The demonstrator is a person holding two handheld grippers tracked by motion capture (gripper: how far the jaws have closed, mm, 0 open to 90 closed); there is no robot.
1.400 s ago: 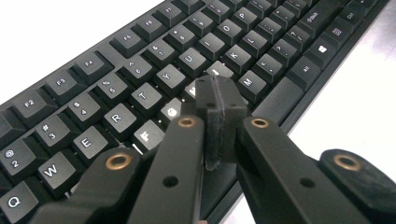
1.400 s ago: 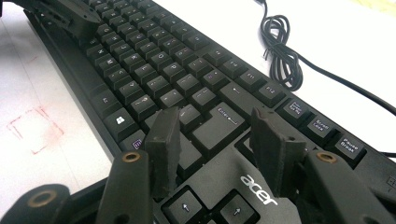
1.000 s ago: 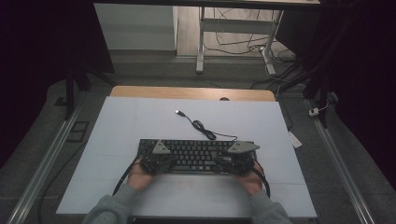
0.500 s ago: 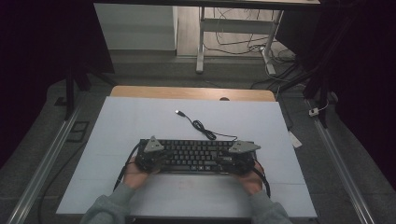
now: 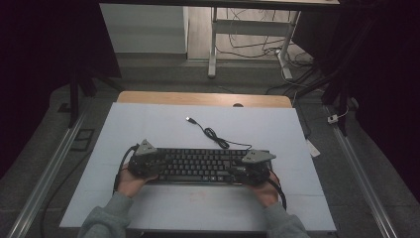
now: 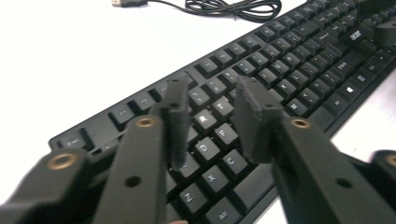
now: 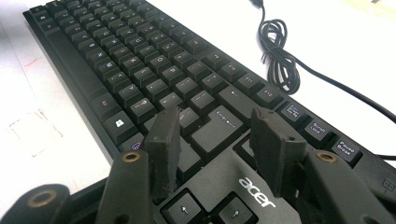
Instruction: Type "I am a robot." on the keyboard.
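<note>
Keyboard (image 5: 200, 165) first: in the high view it lies black and level across the near half of the pale worktop (image 5: 148, 124), its cable (image 5: 214, 134) coiling away to a plug on the far side. The left gripper (image 5: 154, 163) sits at the keyboard's left end and the right gripper (image 5: 243, 171) at its right end, each carried by a hand (image 5: 130, 182) in a grey sleeve.

Left gripper view — the two black jaws stand apart over the letter keys near the left end of the keyboard (image 6: 261, 70), with nothing clamped between them; they have just been opening. The coiled cable (image 6: 233, 7) lies on the worktop beyond.

Right gripper view — the jaws are parted above the Enter key and arrow-key area of the keyboard (image 7: 140, 60), holding nothing, the pads clear of the keys. The cable (image 7: 280, 60) loops beside the function row.
</note>
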